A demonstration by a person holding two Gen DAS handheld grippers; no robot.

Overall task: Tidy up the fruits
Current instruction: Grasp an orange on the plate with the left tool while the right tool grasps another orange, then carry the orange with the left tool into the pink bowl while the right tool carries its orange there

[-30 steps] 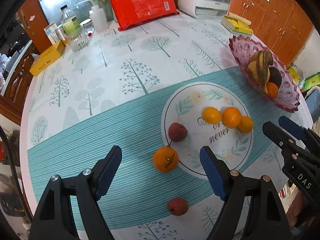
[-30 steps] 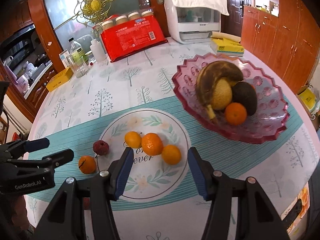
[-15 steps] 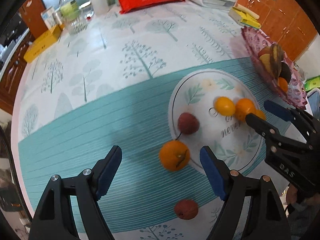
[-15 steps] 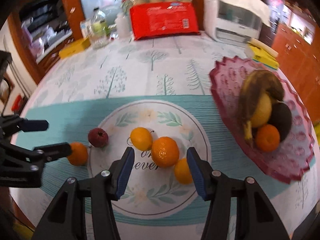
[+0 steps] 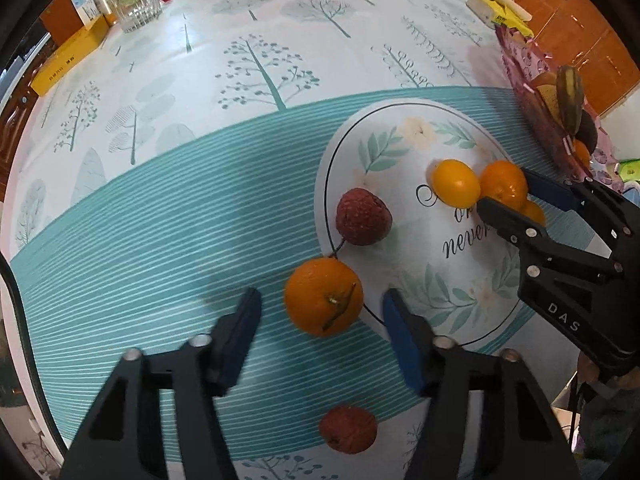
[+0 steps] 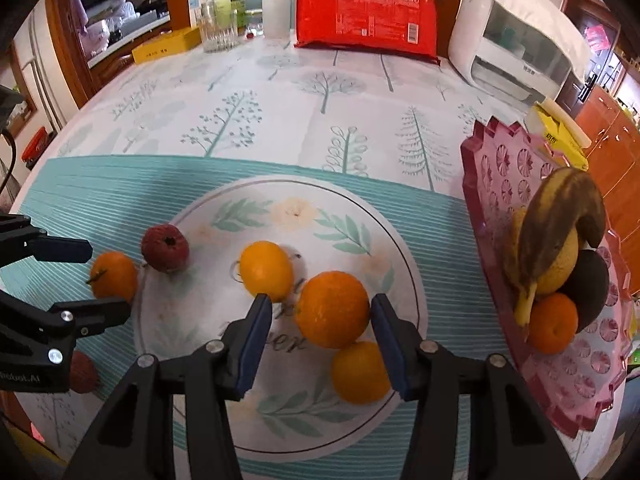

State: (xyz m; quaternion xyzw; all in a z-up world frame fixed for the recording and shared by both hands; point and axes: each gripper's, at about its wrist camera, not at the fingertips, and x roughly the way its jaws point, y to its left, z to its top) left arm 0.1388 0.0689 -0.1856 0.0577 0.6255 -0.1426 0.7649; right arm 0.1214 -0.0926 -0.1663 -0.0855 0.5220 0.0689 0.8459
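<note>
Fruits: 6 loose pieces on the tablecloth [image 6: 280,120], more in the pink bowl [image 6: 500,184] at the right.

Item 1, stemmed orange [image 5: 324,296]: lies on the teal stripe, touching the outer edge of the printed round mat [image 5: 420,264]. The left gripper [image 5: 322,312] brackets it, 1 blue finger on each side, gaps visible on both; spread, not yet clamped. Likely the piece about to be lifted.

Item 2, large orange [image 6: 332,310]: on the mat, between the fingers of the right gripper [image 6: 320,322]. The jaws stand wide and appear just clear of the peel, so nothing is grasped.

Item 3, yellow citrus [image 6: 266,270]: just beside the large orange, close to the right gripper's left finger; a closing jaw could nudge it.

Item 4, small orange [image 6: 360,372]: touching the large orange, partly behind the right finger.

Item 5, red lychee [image 5: 362,216]: on the mat's left edge, near the stemmed orange.

Item 6, second lychee [image 5: 348,428]: off the mat, below the left gripper.

Bowl contents: browned banana [image 6: 560,216], lemon, dark avocado, 1 orange. Probable destination, judging from the task.
</note>
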